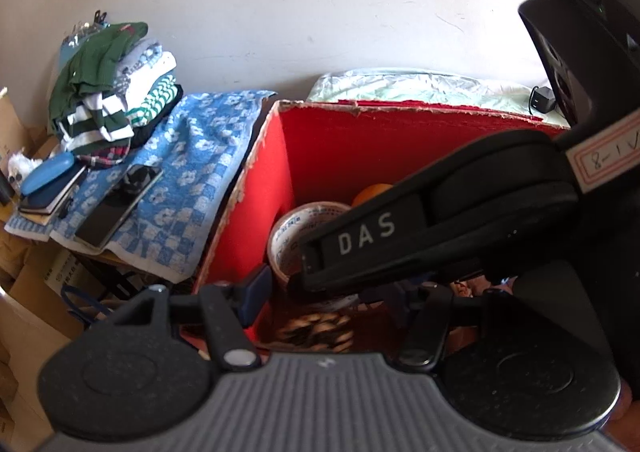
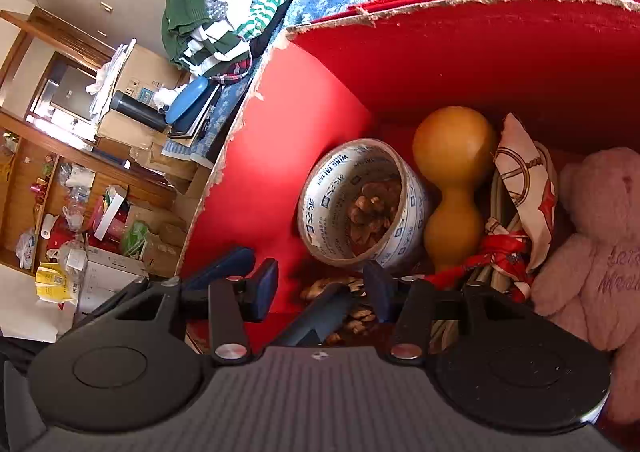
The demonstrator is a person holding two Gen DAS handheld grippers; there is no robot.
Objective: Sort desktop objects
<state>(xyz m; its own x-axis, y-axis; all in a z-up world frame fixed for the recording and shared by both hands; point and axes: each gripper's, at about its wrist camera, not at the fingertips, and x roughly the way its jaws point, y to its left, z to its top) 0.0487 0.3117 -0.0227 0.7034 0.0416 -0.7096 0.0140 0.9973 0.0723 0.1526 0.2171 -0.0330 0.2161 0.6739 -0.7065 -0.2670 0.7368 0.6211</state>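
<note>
**Both Grippers Over the Red Carton**

While the right gripper [image 2: 320, 288] hangs inside the torn-edged red cardboard box [image 2: 460, 52], its blue-padded fingers [image 2: 264, 288] stand apart with nothing between them. Just ahead of them lies a roll of white packing tape printed with blue lettering [image 2: 360, 204], tipped on its side so its hollow core faces the camera; brown pine cones [image 2: 372, 208] show through that core and below the roll. Touching the roll's right side is a smooth orange-tan gourd with a narrow waist [image 2: 454, 180]. Beside the gourd sits a cream scarf with red and gold pattern [image 2: 524, 188], bunched over pale cords, and a fluffy pink teddy bear [image 2: 592, 244] fills the box's right end.

From the left wrist view, the left gripper [image 1: 332, 292] hovers at the box's near rim, but the right tool's black body marked "DAS" [image 1: 368, 232] crosses in front, so I cannot tell how its jaws stand.

Left of the box, a blue-and-white flowered towel [image 1: 192, 172] covers a table, bearing a pile of folded green and striped clothes [image 1: 108, 84], a blue oval glasses case [image 1: 48, 172] on dark notebooks, and a black tablet [image 1: 120, 208].
</note>
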